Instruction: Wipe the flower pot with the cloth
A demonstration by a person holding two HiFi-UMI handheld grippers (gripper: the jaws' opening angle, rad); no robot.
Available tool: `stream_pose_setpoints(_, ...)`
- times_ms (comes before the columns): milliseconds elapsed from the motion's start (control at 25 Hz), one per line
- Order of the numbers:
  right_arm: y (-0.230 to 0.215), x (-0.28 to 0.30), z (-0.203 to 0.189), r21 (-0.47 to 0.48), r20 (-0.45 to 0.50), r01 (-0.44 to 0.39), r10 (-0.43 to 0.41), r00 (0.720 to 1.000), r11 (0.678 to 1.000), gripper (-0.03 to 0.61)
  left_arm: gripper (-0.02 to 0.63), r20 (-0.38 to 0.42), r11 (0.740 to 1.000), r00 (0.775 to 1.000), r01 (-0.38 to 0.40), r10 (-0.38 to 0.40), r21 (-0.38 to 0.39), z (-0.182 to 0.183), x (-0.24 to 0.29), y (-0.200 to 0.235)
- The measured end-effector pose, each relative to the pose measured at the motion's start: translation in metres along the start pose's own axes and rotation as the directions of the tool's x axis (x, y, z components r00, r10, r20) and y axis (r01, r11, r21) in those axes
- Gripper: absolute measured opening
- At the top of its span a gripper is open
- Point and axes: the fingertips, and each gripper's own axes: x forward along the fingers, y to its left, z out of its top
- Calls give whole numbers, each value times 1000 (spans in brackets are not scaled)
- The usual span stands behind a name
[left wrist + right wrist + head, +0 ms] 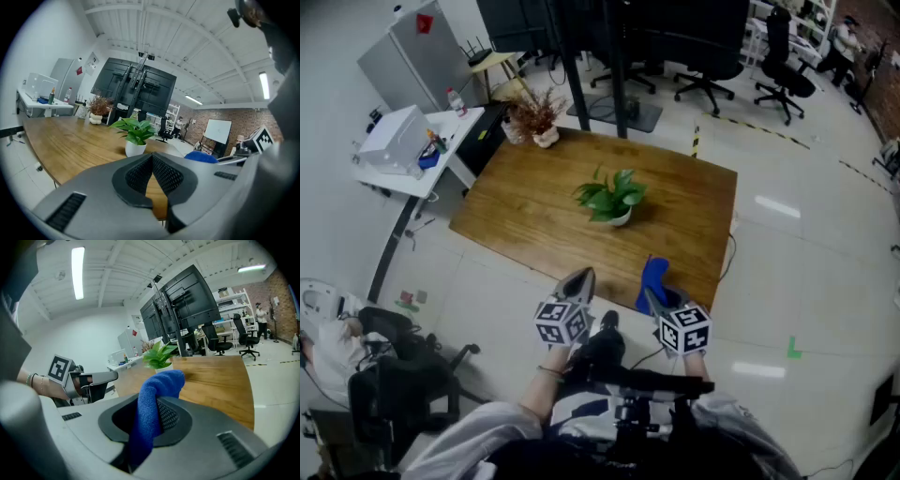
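Flower pot (620,218), white and holding a green plant (610,195), stands on the wooden table (525,206) in the head view, well ahead of both grippers and a little nearer the right one's line. The left gripper (581,281) hovers over the floor just short of the table's near edge, its marker cube (562,322) behind the jaws. The right gripper (654,298) sits beside it at the table's near edge, with the blue cloth (654,277) standing up from its tips. A second pot (546,137) with dried reddish stems stands at the table's far corner, far beyond the left gripper. In the left gripper view the jaws are pressed together, their ribbed pads (139,174) meeting at the tip with nothing between them, only table wood showing through the small gap lower down. The flower pot (135,149) stands on the table straight ahead of these jaws and apart from them, and the cloth (201,157) shows as a blue hump to their right. In the right gripper view the jaws pinch the cloth (161,383), which runs down between the pads and bulges out over the tips. Past that bulge, ahead of the jaws and slightly left, the plant's leaves rise over the table, and little of the pot itself can be seen. The left gripper (101,377) lies off to the left of these jaws, not touching the cloth.
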Motion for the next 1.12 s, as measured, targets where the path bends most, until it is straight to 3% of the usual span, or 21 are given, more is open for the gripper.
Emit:
stream_pose_setpoints(320, -34, 76, 42, 15, -6, 74, -74, 997, 997, 71, 6, -56, 999, 997, 43, -45, -22, 20, 68, 62)
stream_pose_setpoints(640, -75, 136, 52, -149, -119, 164, -182, 976, 975, 71, 8, -186, 991, 973, 130, -136, -42, -2, 127, 90)
stream_pose_setpoints(960, -96, 187, 83, -220, -168, 173, -212, 963, 960, 71, 8, -198, 984, 966, 148, -166, -100, 6, 173, 117)
stream_pose_setpoints(1120, -95, 198, 78, -211, -205, 167, -211, 956, 963, 71, 8, -207, 979, 960, 168, -189, -113, 7, 187, 121)
